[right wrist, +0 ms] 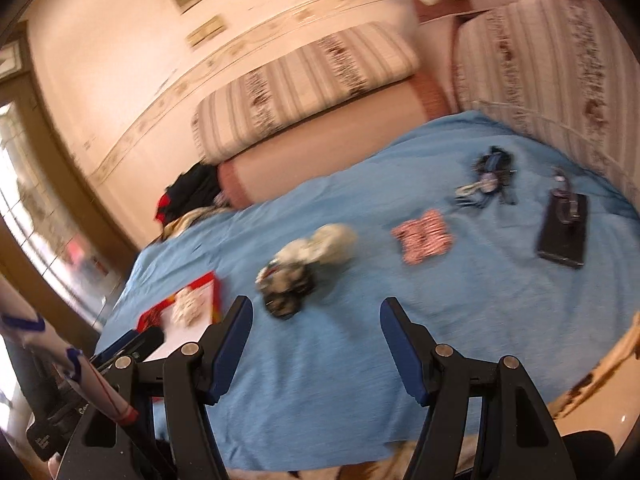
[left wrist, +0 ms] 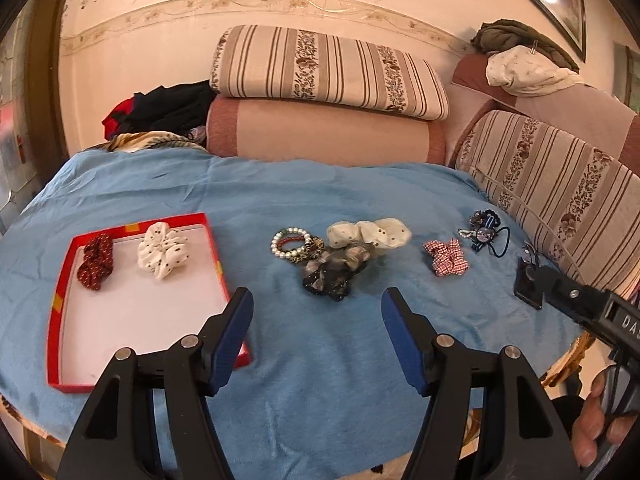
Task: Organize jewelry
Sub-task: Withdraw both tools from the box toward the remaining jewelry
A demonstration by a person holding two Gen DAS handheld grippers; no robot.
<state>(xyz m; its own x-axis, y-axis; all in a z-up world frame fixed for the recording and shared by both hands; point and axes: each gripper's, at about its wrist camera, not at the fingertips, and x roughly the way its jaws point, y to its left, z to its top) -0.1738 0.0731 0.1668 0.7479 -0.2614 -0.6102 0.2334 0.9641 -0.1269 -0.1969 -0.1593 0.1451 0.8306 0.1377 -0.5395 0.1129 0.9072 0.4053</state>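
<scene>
A red-rimmed tray (left wrist: 66, 270) on the blue cloth holds a dark red scrunchie (left wrist: 95, 262) and a white dotted scrunchie (left wrist: 162, 251). Mid-table lie pearl and bead bracelets (left wrist: 294, 245), a cream scrunchie (left wrist: 370, 233) and a black-grey scrunchie (left wrist: 334, 272). Further right are a red checked scrunchie (left wrist: 447, 257) and dark blue hair ties (left wrist: 486, 234). My left gripper (left wrist: 317, 304) is open and empty above the cloth, near the tray's right edge. My right gripper (right wrist: 316, 314) is open and empty; its view is blurred and shows the checked scrunchie (right wrist: 422, 241) and black-grey scrunchie (right wrist: 286, 284).
A black phone (right wrist: 563, 230) lies at the table's right side, near the right gripper's body (left wrist: 580, 300). Striped cushions (left wrist: 328, 72) and a sofa back (left wrist: 560, 168) border the table's far and right edges. Dark clothes (left wrist: 168, 110) sit at the back left.
</scene>
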